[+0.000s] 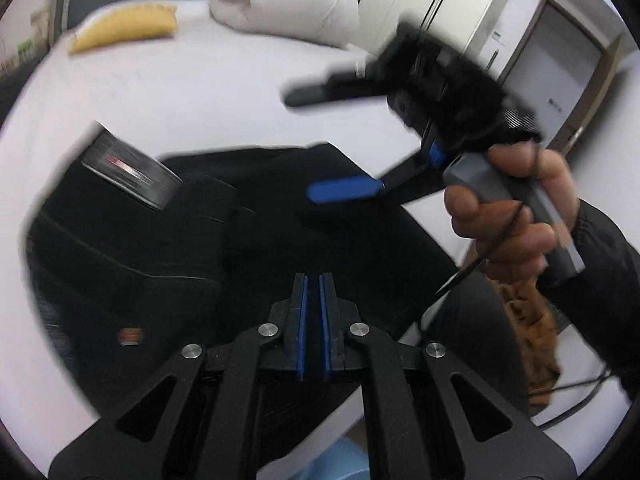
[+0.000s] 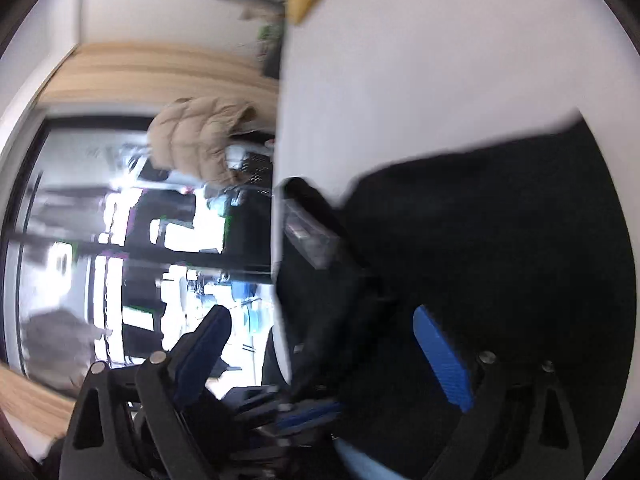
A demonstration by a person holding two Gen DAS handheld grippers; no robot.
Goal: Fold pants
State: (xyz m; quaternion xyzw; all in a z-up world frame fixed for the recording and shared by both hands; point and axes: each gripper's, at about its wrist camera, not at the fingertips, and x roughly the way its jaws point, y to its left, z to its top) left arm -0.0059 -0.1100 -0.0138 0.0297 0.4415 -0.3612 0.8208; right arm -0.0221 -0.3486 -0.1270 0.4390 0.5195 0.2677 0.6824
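White bed (image 1: 168,92) carries black pants (image 1: 280,216); right hand-held gripper (image 1: 316,144) gapes empty just above them, left hand-held gripper (image 1: 314,292) pinched closed, empty, nearer hem.

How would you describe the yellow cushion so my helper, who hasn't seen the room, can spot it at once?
Start at the white bed where the black pants lie. Look past the pants to the far side, left of the rolled cream duvet. The cushion is long, curved like a banana and the only yellow thing on the sheet.
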